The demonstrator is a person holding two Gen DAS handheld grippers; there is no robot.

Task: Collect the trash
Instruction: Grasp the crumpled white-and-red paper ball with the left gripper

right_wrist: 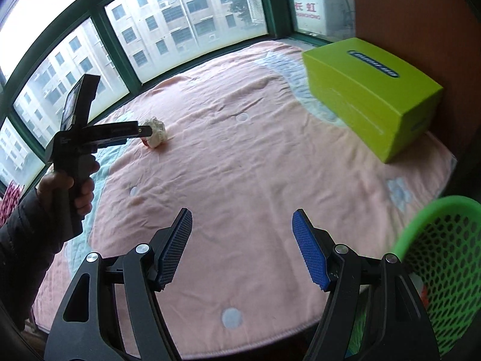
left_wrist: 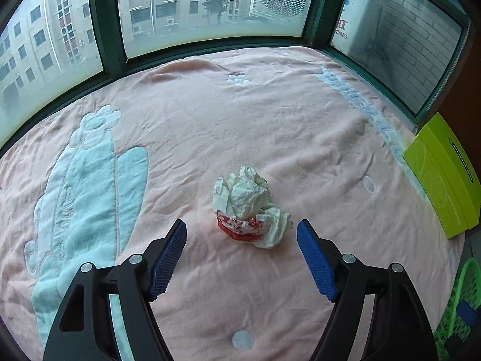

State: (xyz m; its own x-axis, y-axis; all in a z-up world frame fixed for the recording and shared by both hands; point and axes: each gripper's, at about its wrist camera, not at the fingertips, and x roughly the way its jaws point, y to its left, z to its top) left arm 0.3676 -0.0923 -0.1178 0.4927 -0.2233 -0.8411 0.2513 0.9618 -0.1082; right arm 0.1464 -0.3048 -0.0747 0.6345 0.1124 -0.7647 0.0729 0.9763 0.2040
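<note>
The left gripper (left_wrist: 241, 234) is spread wide, its two blue ribbed pads (left_wrist: 168, 263) set to either side of a crumpled wad of trash (left_wrist: 248, 207) and holding nothing; the wad lies just beyond the fingertips, on the centre line between them, and whether either pad touches it cannot be told from the left wrist view. The wad is pale, creased paper bunched over a red-and-white printed wrapper at its near base, and it rests on a pink blanket (left_wrist: 270, 126) with light blue quilted shapes on its left side and small pale dots here and there. From the right wrist view the same left gripper (right_wrist: 145, 131) shows at far left, gripped by a hand (right_wrist: 69, 186) in a dark sleeve, with its tips right at the near-left side of the wad (right_wrist: 156, 134). The right gripper (right_wrist: 242, 225) is also released and empty, its pads (right_wrist: 309, 255) wide apart above a bare stretch of the blanket (right_wrist: 255, 165), well away from the wad. At the right edge of the blanket sits a lime green box (right_wrist: 372, 90) with a dark slot on its top face; it appears in the left wrist view too (left_wrist: 442, 177). Near right, off the blanket's edge, stands a green mesh basket (right_wrist: 445, 258), of which the rim and perforated wall show. Beyond the far edge of the blanket runs a dark green window frame (left_wrist: 111, 30), with pale apartment blocks and a tree visible through the glass.
</note>
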